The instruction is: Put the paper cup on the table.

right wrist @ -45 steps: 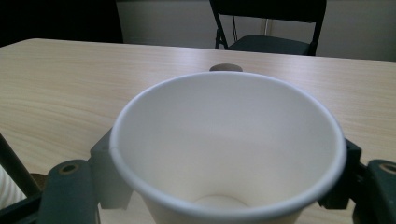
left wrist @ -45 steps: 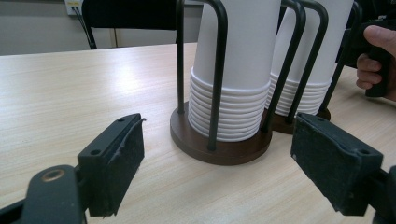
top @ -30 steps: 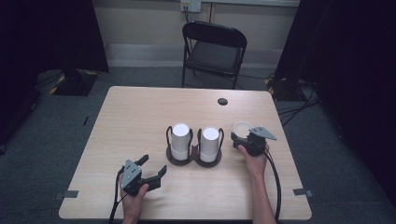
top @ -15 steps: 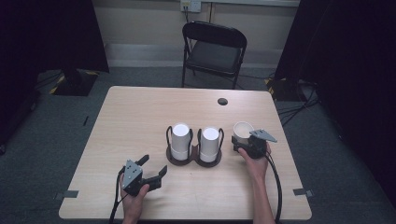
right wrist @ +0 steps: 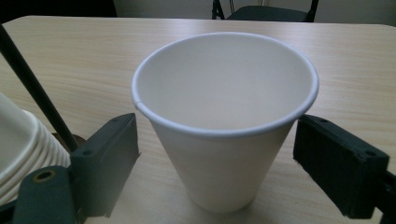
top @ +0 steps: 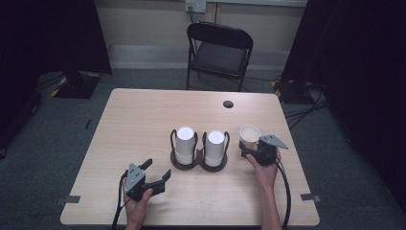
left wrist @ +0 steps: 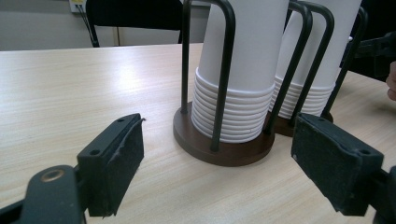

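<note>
A single white paper cup [top: 250, 136] stands upright on the pale wooden surface [top: 143, 120], mouth up, toward the person's right side and just to the right of a cup holder [top: 199, 160]. The right tongs [top: 251, 149] are set around this cup. In the right gripper view the cup [right wrist: 224, 116] sits between the two black jaws, which are spread wide; a gap shows on each side, so neither pad touches the cup wall. The right hand [top: 262, 168] holds the tongs low, just above the surface, behind the cup from the person's side.

The cup holder has two dark brown round bases joined side by side, each with black wire loops rising around a stack of white cups turned upside down. The left stack [top: 185, 143] and the right stack [top: 215, 147] stand at about the same height. In the left gripper view the nearer stack [left wrist: 240, 70] shows its many nested rims just above the brown base [left wrist: 224, 144].

The left tongs [top: 158, 173] are near the front left part of the surface, well apart from the holder and pointing toward it. Their jaws stand wide open with nothing between them, and the left hand [top: 139, 201] grips the tool from below.

At the far side of the surface is a small dark round hole [top: 228, 104]. Beyond it, on the grey carpet, stands a black folding chair [top: 218, 52].
</note>
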A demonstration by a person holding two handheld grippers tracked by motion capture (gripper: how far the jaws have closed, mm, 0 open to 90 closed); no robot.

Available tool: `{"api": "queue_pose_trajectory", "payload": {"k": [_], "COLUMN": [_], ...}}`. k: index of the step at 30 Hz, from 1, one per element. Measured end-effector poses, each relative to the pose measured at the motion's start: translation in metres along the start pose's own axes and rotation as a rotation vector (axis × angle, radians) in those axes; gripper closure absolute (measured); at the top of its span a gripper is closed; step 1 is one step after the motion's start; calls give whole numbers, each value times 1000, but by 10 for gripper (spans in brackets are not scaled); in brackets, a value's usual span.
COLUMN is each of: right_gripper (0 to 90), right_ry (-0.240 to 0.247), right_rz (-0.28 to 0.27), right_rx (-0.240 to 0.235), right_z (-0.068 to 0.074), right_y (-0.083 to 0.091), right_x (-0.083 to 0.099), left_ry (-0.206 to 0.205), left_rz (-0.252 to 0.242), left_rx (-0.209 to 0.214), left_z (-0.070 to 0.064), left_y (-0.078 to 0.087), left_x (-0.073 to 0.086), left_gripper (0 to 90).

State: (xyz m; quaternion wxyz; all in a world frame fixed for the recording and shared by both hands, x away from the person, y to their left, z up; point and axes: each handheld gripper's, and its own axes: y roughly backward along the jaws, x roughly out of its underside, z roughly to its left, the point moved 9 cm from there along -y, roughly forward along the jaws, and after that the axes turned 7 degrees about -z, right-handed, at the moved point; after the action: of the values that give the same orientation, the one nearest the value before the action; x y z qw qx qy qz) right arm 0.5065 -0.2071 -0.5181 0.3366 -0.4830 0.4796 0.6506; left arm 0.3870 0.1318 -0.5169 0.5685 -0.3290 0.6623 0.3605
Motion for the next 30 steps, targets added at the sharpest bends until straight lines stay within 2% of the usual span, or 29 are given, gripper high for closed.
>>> {"api": "queue_pose_trajectory", "payload": {"k": [3,7,10,12,16,19,27,30], "right_gripper": [139,139,139,137,137,136,134,134], "right_ry": [17,8,1,-6,-12,-17,-33,-43], "right_rz": [-8,10,-2,12,-1,2,-35,-71], "right_rx": [15,16,26,42,36,49,61,59], "right_z": [1,1,0,-3,-3,-2,3,7], "right_y": [1,2,6,7,12,18,34,42], "right_x": [-2,1,-1,1,3,3,4,1], "left_ry": [-7,0,-2,-3,-8,0,7,9], "left_rz": [4,1,5,10,7,8,6,7], "left_rx": [1,-4,-6,-11,-12,-10,-11,-12], "left_z": [-1,0,0,0,1,1,1,2], "left_y": [0,0,0,-1,-1,-1,0,0], "left_x": [0,0,0,1,0,1,0,0], "left_gripper": [172,172,172,173,174,174,176,176]}}
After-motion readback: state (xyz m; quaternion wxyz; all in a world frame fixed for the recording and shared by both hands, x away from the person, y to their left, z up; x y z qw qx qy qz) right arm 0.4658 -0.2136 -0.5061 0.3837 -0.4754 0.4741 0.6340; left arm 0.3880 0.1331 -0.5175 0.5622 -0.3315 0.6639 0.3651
